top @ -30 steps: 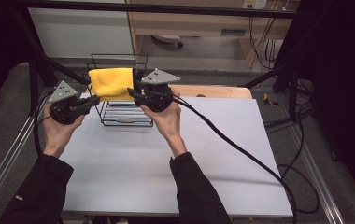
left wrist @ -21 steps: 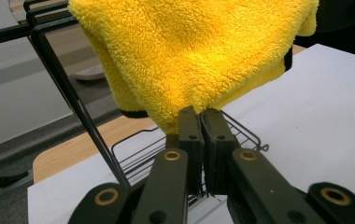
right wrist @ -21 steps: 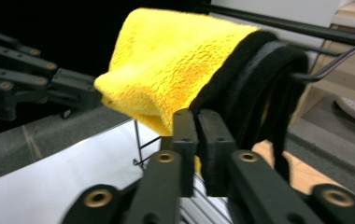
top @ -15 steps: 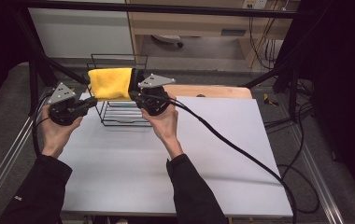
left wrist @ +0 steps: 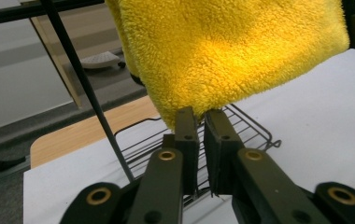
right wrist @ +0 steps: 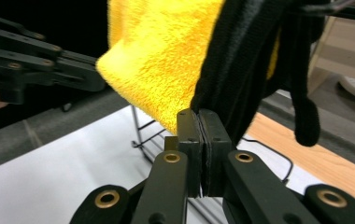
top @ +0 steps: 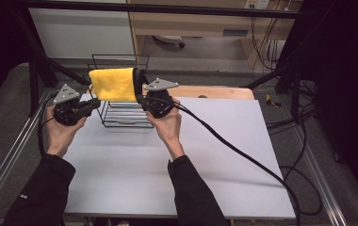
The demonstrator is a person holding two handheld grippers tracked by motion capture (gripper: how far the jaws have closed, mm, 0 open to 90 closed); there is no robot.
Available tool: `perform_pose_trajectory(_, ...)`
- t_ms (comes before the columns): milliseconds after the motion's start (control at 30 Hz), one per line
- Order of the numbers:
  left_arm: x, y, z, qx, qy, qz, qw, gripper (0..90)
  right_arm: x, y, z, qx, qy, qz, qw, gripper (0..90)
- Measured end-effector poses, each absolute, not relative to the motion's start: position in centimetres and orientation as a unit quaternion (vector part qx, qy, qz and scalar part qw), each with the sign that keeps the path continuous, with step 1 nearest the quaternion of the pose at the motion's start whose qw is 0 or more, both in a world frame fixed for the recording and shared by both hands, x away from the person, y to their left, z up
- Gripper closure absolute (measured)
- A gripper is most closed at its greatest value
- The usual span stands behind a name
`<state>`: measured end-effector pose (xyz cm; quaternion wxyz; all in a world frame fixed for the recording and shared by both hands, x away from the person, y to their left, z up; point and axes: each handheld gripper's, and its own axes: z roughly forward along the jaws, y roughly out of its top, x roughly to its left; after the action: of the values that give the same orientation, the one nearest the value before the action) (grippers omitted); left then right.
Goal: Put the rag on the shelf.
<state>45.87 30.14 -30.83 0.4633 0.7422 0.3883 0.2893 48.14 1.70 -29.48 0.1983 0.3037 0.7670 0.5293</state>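
**benchwatcher:** Yellow fleece cloth (top: 113, 84), really fluffy, draped over the top bar of a black wire rack (top: 120, 115). The rack sits at the far left part of the white table (top: 205, 155). Right next to the cloth, on the same bar, hangs a black knitted glove (right wrist: 255, 60), touching the cloth's right edge.

**tinkerjo:** What are the grippers doing with it?

**benchwatcher:** The right gripper (right wrist: 202, 116) has its jaws pressed tight together on the bottom edge of the black glove, with the yellow cloth just behind that. From above you see that gripper (top: 142, 98) tucked up against the right end of the cloth. The left gripper (left wrist: 200, 116) is at the cloth's lower corner, jaws nearly together with a thin gap showing between them. The fleece hangs right at the tips, but I honestly can't tell whether it's pinched or just brushing them. From overhead the left gripper (top: 93, 102) sits at the left end of the cloth, just beside the rack.

**tinkerjo:** Anything else around?

**benchwatcher:** A person in dark sleeves holds both tools, a thick black cable (top: 233, 146) trails off the right one across the table, and a wooden board (top: 224, 92) lies along the far edge behind the rack.
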Motion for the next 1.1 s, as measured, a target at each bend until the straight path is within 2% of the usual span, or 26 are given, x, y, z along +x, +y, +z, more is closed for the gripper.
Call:
perform_pose_trajectory(200, 46.5, 30.0, -31.1, 0.738, 0.400, 0.284, 0.463, 75.5, 49.4, 1.9, -30.1, 0.312, 0.760, 0.532, 0.205, 87.7)
perform_pose_trajectory(333, 46.3, 30.1, -31.1, 0.736, 0.405, 0.277, 0.466, 67.1, 49.3, 1.7, -29.9, 0.307, 0.761, 0.532, 0.208, 81.9)
perform_pose_trajectory(600, 45.1, 30.7, -31.0, 0.743, 0.425, 0.252, 0.452, 41.2, 47.6, 0.3, -28.8, 0.299, 0.760, 0.543, 0.196, 59.4)
perform_pose_trajectory(733, 44.5, 30.7, -31.2, 0.747, 0.430, 0.241, 0.446, 31.4, 46.6, -1.0, -28.4, 0.299, 0.761, 0.544, 0.187, 45.4)
perform_pose_trajectory(967, 43.4, 30.3, -32.4, 0.761, 0.427, 0.225, 0.433, 20.0, 45.5, -4.0, -28.5, 0.317, 0.764, 0.532, 0.180, 25.9)
perform_pose_trajectory(1100, 42.6, 29.8, -33.3, 0.766, 0.421, 0.220, 0.433, 16.5, 45.0, -6.2, -29.1, 0.329, 0.764, 0.526, 0.178, 18.1)
